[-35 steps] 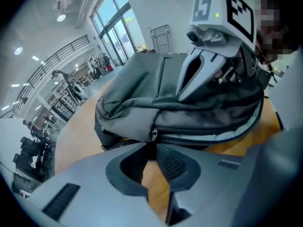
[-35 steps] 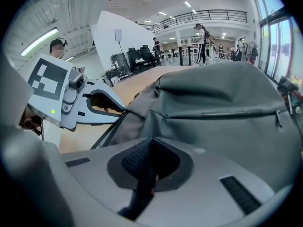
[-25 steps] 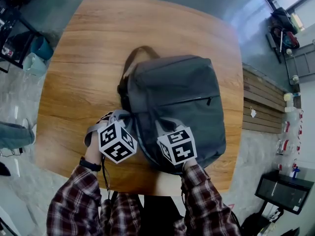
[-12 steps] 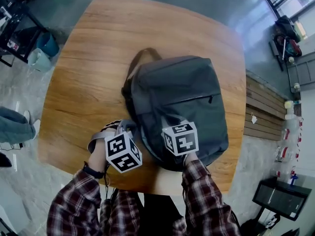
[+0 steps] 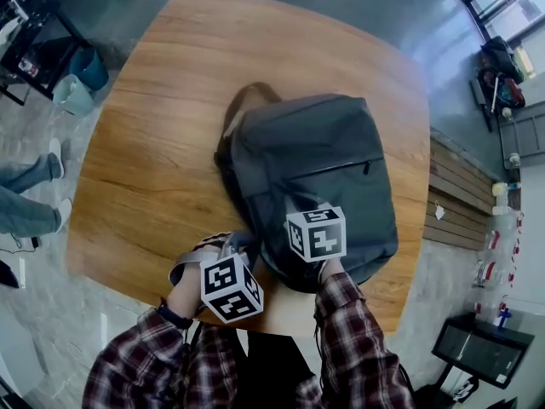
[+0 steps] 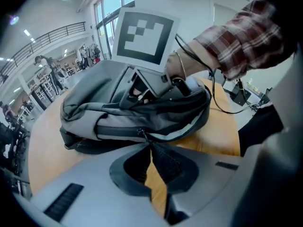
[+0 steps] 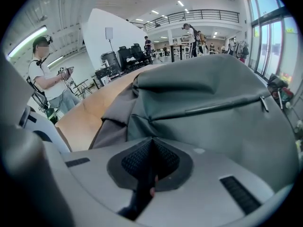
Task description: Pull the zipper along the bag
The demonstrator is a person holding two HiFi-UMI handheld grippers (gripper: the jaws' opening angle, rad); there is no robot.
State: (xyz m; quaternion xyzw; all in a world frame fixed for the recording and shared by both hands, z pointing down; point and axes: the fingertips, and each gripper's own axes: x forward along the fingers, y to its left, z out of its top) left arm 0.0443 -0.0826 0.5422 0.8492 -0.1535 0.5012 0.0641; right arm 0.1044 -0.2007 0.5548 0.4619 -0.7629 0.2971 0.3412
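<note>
A grey backpack [image 5: 319, 177] lies flat on the round wooden table [image 5: 153, 143]. My left gripper [image 5: 241, 247] is at the bag's near-left corner, shut on the zipper pull [image 6: 141, 134]. In the left gripper view [image 6: 150, 143] the zip behind the pull gapes and shows pale lining [image 6: 189, 126]. My right gripper [image 5: 298, 204] rests on top of the bag near its front edge. In the right gripper view [image 7: 151, 143] its pads are shut on a fold of the grey bag fabric [image 7: 142, 126]. The front pocket's zip [image 7: 222, 105] is closed.
The table's near edge is just behind both grippers. A teal bin [image 5: 85, 71] and a person's legs [image 5: 25, 194] are on the floor at the left. A wooden bench [image 5: 447, 177] stands at the right. People stand far off in the hall [image 7: 45, 74].
My left gripper has slid toward the near table edge and to the right along the bag's side, keeping the zipper pull. The right gripper has stayed on the bag.
</note>
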